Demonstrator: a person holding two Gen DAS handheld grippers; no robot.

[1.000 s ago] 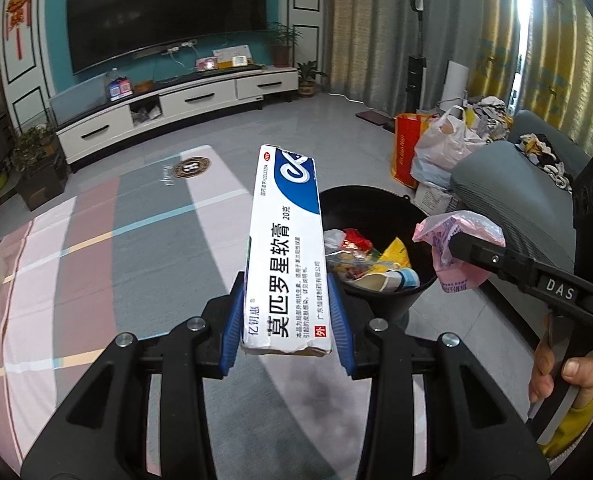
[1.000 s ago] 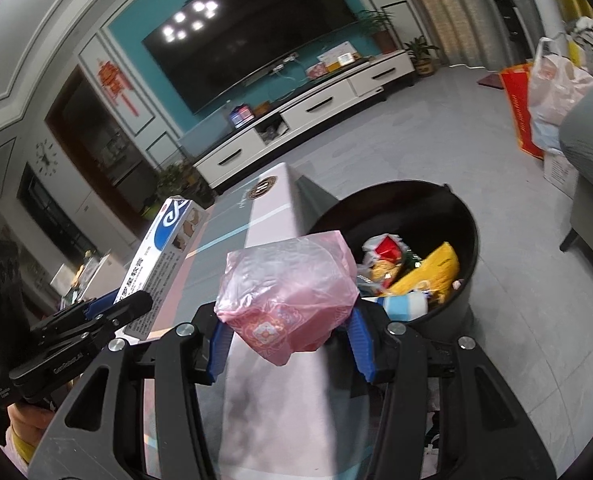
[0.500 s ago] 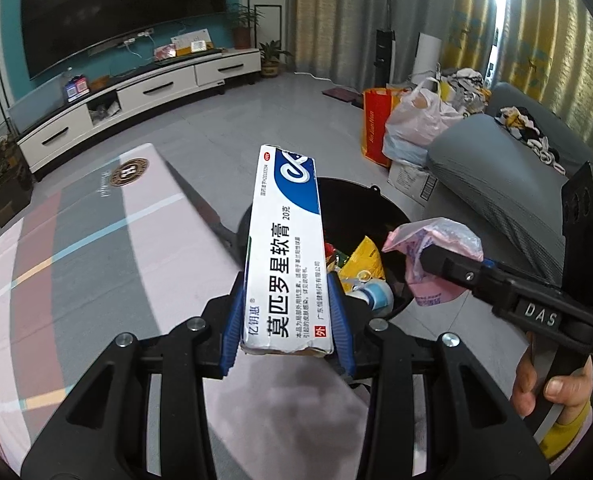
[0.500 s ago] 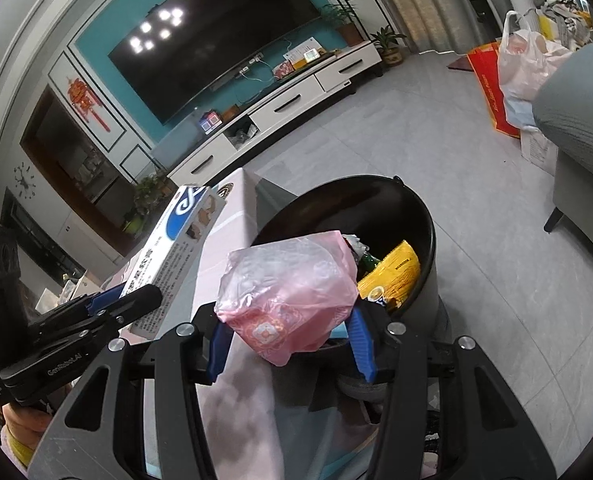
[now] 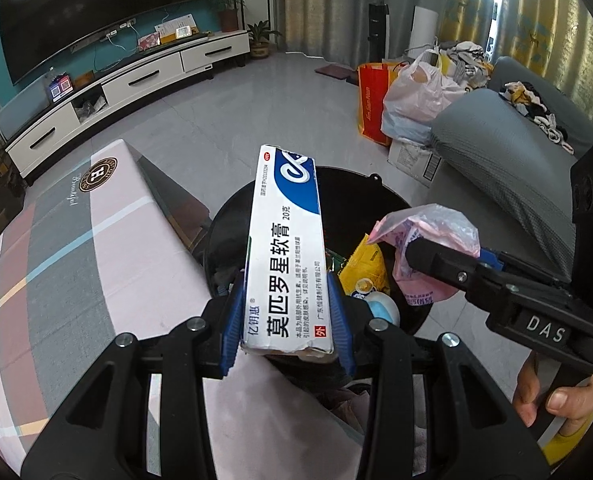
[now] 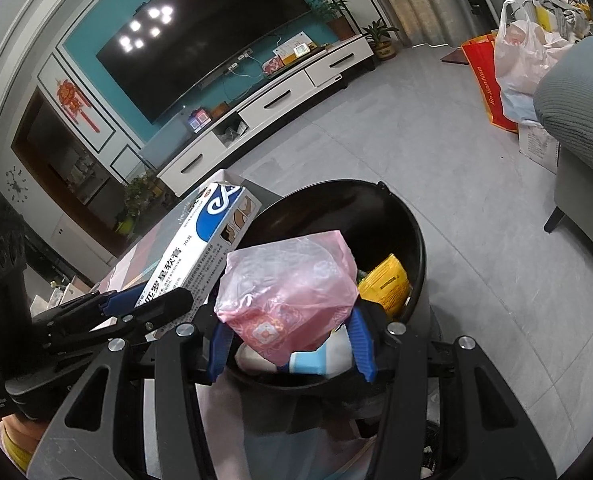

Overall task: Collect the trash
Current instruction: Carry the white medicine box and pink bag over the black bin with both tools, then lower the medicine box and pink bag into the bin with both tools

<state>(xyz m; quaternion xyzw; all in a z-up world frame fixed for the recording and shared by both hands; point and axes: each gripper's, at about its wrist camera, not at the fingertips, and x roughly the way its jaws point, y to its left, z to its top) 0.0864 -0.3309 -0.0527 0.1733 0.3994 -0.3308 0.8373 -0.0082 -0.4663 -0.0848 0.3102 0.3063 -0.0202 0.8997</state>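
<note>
The left gripper [image 5: 287,316] clamps a long white-and-blue cardboard ointment box [image 5: 286,256] by its near end, poised over the round black plastic trash bin [image 6: 410,232] (already holding a yellow packet [image 6: 386,284]). To its right, the right gripper [image 6: 290,340] pinches a crumpled pink plastic bag [image 6: 286,296] above the bin's near rim.

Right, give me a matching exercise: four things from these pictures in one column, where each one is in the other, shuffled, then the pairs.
Things:
1. white and blue box
2. pink plastic bag
3. yellow packet
4. orange shopping bag

Places:
A. standing on the floor beside the grey sofa
B. clamped in the left gripper
C. lying inside the black bin
D. clamped in the right gripper

Pairs: 1-B, 2-D, 3-C, 4-A
</note>
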